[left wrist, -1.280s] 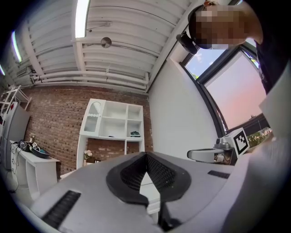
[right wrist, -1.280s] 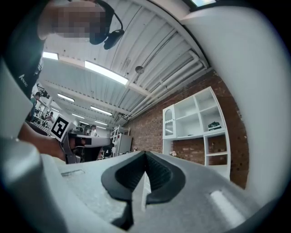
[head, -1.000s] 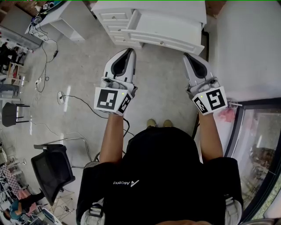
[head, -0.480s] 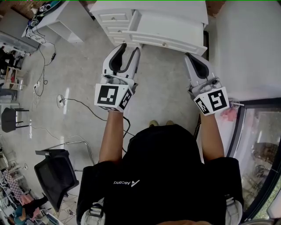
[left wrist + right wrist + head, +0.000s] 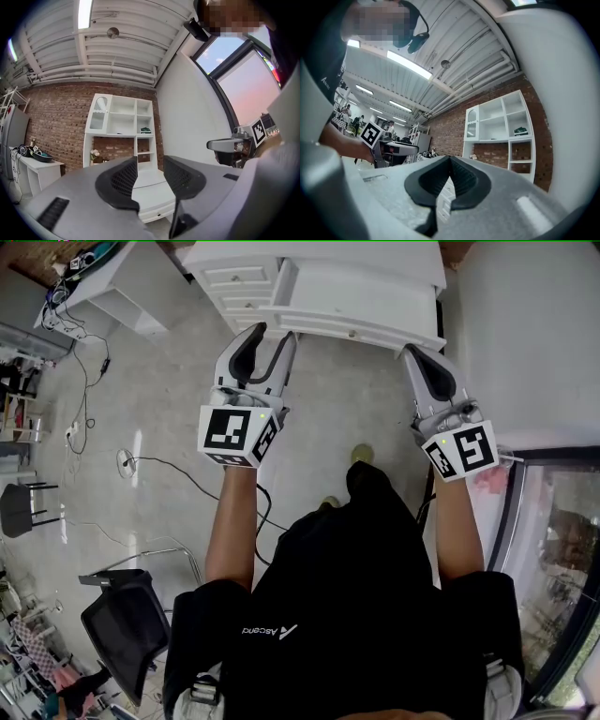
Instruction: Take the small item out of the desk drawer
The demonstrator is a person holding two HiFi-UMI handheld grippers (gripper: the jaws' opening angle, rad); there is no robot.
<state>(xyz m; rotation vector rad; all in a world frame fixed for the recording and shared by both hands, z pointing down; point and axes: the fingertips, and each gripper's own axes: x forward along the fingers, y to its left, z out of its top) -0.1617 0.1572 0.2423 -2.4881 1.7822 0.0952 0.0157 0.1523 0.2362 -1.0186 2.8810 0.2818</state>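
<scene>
A white desk [image 5: 375,282] stands ahead, with a stack of small drawers [image 5: 234,282] on its left and a long drawer front with knobs [image 5: 352,329] under the top. The drawers look closed, and no small item shows in any view. My left gripper [image 5: 272,334] hovers just short of the desk's front left, its jaws opening with nothing between them; in the left gripper view the left gripper [image 5: 150,166] points over the desk top. My right gripper [image 5: 414,354] is shut and empty near the desk's right front; seen along the right gripper [image 5: 450,161], the pads touch.
A white shelf unit [image 5: 122,126] stands against a brick wall behind the desk. A white wall [image 5: 525,334] and a glass-fronted case [image 5: 553,549] close off the right. Cables [image 5: 178,465] lie on the floor at left, beside a black chair [image 5: 127,629] and a white side table [image 5: 112,282].
The left jaws have gone from shut to wide apart. Both grippers have moved forward towards the desk, and the person has stepped closer.
</scene>
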